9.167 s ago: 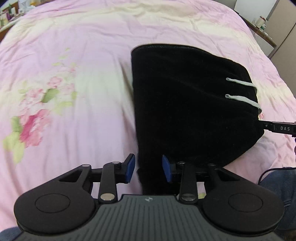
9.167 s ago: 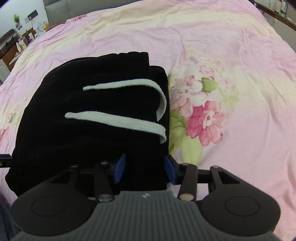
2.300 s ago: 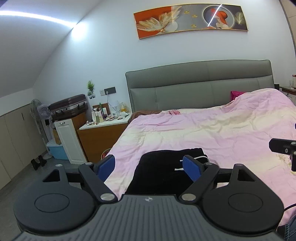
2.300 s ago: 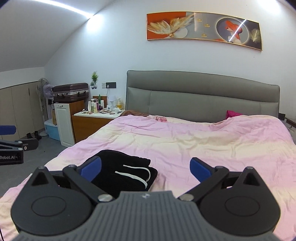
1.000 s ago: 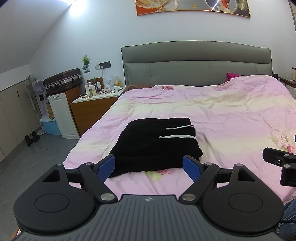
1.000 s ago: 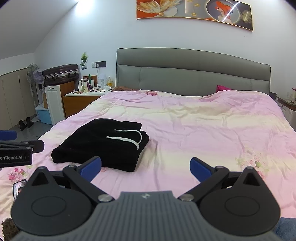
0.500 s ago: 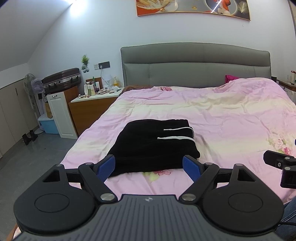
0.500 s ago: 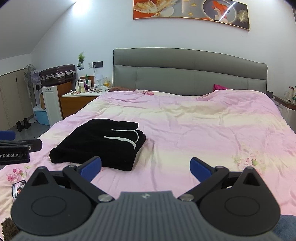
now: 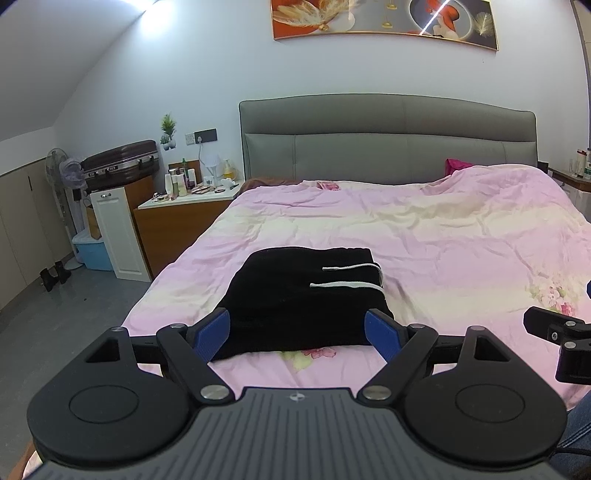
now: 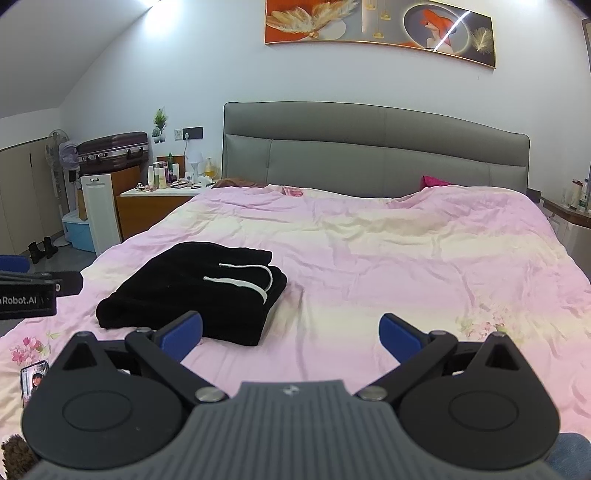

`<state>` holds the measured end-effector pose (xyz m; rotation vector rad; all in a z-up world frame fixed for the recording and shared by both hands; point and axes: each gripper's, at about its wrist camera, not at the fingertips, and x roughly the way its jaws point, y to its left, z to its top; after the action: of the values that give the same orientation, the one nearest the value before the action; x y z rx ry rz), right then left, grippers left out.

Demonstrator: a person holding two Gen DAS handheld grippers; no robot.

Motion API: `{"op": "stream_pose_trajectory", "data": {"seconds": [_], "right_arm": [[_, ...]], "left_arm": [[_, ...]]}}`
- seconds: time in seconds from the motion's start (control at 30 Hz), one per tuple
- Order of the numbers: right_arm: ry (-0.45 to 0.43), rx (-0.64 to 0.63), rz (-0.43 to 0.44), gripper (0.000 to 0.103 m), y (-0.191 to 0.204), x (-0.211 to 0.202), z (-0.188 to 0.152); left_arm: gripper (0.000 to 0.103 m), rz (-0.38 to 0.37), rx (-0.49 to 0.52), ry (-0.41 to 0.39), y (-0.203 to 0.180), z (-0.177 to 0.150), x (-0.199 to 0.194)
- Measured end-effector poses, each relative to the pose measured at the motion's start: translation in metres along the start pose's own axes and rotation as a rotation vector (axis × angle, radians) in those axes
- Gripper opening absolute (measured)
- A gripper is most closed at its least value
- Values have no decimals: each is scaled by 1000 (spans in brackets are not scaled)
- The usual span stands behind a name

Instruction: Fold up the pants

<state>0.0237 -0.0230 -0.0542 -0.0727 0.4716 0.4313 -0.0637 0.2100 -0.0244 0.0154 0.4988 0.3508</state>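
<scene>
At the far left of the room a fan stands by the wall, with a pair of dark boots on the grey floor below it. Next comes a brown suitcase lying on top of a white cabinet, with a blue bin low beside it. A wooden nightstand crowded with bottles sits just beside the bed, which has a pink floral cover and a grey padded headboard. A long orange and grey picture hangs on the wall above.

The pants are black and lie folded into a compact bundle on the near left part of the bed, flat on the cover, two white drawstrings running across the top toward the right edge. In the right wrist view a phone lies on the cover near the bed's left corner.

The left hand-held gripper hangs in the air in front of the bundle, well apart from it — its blue-padded fingers are spread wide and hold nothing. The right hand-held gripper hangs further right, over bare pink cover, its fingers likewise wide apart and empty — the pants lie off to its left. At the far right a narrow shelf with a few bottles stands beside the bed.
</scene>
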Motion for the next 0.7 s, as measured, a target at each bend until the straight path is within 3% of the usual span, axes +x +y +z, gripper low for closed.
{"op": "stream_pose_trajectory", "data": {"seconds": [0.7], "right_arm": [[-24,0,-11,98,0,-11,2]], "left_arm": [[97,-12,1,-8,0,7,-3]]}}
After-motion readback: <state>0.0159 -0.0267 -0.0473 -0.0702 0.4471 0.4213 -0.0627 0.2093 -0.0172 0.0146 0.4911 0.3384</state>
